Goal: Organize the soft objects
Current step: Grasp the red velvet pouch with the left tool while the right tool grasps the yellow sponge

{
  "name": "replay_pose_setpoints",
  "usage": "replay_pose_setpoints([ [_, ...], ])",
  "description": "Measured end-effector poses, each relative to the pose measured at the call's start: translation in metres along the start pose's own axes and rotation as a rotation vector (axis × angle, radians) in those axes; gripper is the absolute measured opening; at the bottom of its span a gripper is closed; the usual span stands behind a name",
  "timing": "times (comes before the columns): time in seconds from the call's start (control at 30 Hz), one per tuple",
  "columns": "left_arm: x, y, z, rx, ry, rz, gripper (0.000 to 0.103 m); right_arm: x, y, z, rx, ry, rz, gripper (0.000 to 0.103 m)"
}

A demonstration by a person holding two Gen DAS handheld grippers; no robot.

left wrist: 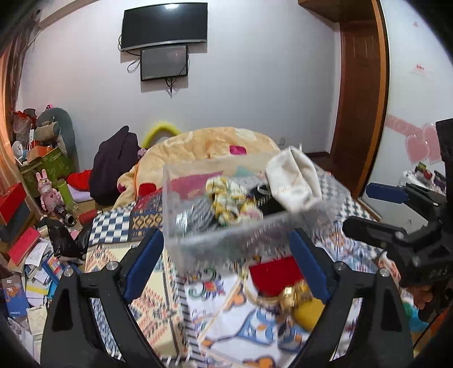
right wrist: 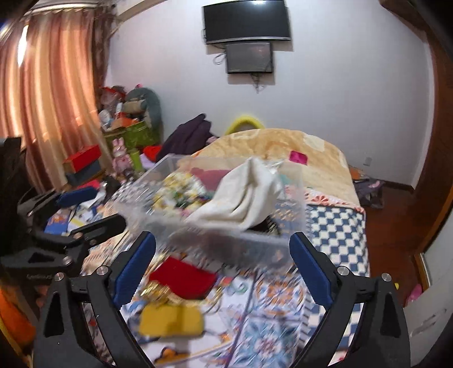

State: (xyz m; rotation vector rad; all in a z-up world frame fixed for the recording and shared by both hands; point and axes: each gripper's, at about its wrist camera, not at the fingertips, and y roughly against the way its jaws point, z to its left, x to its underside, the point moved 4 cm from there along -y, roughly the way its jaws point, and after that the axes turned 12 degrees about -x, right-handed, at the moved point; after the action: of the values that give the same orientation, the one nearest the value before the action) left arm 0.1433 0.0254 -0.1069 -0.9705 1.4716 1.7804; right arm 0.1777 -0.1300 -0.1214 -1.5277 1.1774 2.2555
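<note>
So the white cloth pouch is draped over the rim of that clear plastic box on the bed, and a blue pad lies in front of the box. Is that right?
Not quite: the pad in front of the clear box is red, not blue, as the right wrist view shows. The white pouch does hang over the box's rim.

A pale wall (left wrist: 254, 85) fills the back, with a dark curved television (left wrist: 164, 25) at twelve o'clock and a smaller dark screen (left wrist: 164, 62) just beneath it, cables dangling. A brown wooden door (left wrist: 359, 107) stands at two o'clock. In the right wrist view, orange-pink curtains (right wrist: 48, 93) glow with daylight at ten o'clock, and dark wood floor (right wrist: 393, 226) shows at three o'clock beside the bed (right wrist: 337, 226).
</note>
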Motion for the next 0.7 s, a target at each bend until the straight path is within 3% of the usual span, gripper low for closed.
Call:
replay_pose_setpoints([
  [0.37,0.053,-0.007,0.005,0.028,0.017,0.143,0.091,0.063,-0.043,0.009,-0.124,-0.095,0.168,0.095],
  [0.43,0.057,-0.009,0.001,0.044,0.021,0.156,0.091,0.068,-0.048,0.012,-0.138,-0.09,0.19,0.087],
  [0.5,0.059,-0.011,-0.006,0.054,0.008,0.165,0.089,0.072,-0.049,0.017,-0.148,-0.079,0.208,0.063],
  [0.7,0.054,-0.017,-0.024,0.104,0.008,0.179,0.086,0.074,-0.032,0.008,-0.139,-0.08,0.177,0.06],
])
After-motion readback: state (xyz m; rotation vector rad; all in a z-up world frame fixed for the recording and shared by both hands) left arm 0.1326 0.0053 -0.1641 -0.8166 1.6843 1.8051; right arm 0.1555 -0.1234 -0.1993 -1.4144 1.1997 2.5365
